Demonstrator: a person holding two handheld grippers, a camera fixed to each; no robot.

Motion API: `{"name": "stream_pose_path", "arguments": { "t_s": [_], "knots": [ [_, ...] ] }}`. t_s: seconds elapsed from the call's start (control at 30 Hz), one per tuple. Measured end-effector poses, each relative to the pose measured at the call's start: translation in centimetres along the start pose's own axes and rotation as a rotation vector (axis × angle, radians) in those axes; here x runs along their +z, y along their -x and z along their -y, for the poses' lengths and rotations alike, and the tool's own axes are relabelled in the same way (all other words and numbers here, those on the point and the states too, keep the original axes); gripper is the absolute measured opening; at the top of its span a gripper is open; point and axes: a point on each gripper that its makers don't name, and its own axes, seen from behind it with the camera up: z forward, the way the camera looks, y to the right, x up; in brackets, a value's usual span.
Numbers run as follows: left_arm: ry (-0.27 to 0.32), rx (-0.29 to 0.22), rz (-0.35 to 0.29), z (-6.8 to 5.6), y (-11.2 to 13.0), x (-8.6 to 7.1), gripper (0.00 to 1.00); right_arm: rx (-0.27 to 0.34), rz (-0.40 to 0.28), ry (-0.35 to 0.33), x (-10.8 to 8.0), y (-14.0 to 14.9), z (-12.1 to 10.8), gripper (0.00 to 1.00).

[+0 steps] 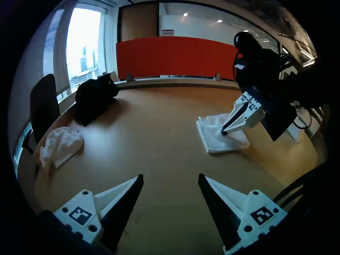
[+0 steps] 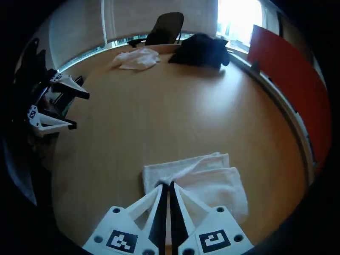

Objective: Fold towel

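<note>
A folded white towel (image 1: 221,138) (image 2: 208,182) lies flat on the round wooden table (image 1: 157,140) (image 2: 170,110). My right gripper (image 2: 166,185) (image 1: 224,132) has its tips at the towel's near left corner, jaws pressed together on a raised ridge of the cloth. In the left gripper view a person's dark-sleeved arm holds it from the right. My left gripper (image 1: 170,180) hovers open over bare wood, well short of the towel, with nothing between its fingers. In the right gripper view it (image 2: 82,111) sits at the table's left edge.
A second white towel (image 1: 59,146) (image 2: 136,58) lies crumpled near the table's rim beside a black bag (image 1: 95,97) (image 2: 199,51). A dark chair (image 1: 42,106) (image 2: 168,27) stands behind them. A red partition (image 1: 174,57) (image 2: 293,89) runs along one side.
</note>
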Motion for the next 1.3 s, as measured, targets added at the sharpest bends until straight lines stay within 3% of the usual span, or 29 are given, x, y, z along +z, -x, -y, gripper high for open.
{"name": "stream_pose_path", "arguments": {
  "t_s": [0.07,0.3,0.43,0.57,0.7,0.77,1.3],
  "knots": [
    [-0.002,-0.001,0.0,0.1,0.1,-0.1,0.96,0.014,0.008,-0.009,0.8,0.4,0.2,0.03],
    [-0.002,-0.002,0.0,0.1,0.1,0.0,0.96,0.018,0.004,-0.004,0.7,0.4,0.3,0.04],
    [-0.002,0.003,0.0,0.2,0.1,0.0,0.96,0.018,-0.004,0.005,0.5,0.3,0.1,0.1],
    [-0.003,0.005,0.001,0.2,0.1,-0.1,0.96,0.018,-0.009,0.017,0.1,0.3,-0.2,0.32],
    [-0.003,0.007,-0.002,0.2,-0.1,-0.1,0.96,0.022,-0.014,0.031,-0.2,0.4,-0.4,0.66],
    [-0.001,0.009,-0.004,0.2,-0.2,-0.1,0.96,0.026,-0.018,0.039,-0.4,0.5,-0.5,0.72],
    [0.002,0.021,-0.008,0.1,-0.5,0.0,0.96,0.083,-0.014,0.084,-2.4,3.2,-0.2,0.73]
  ]
}}
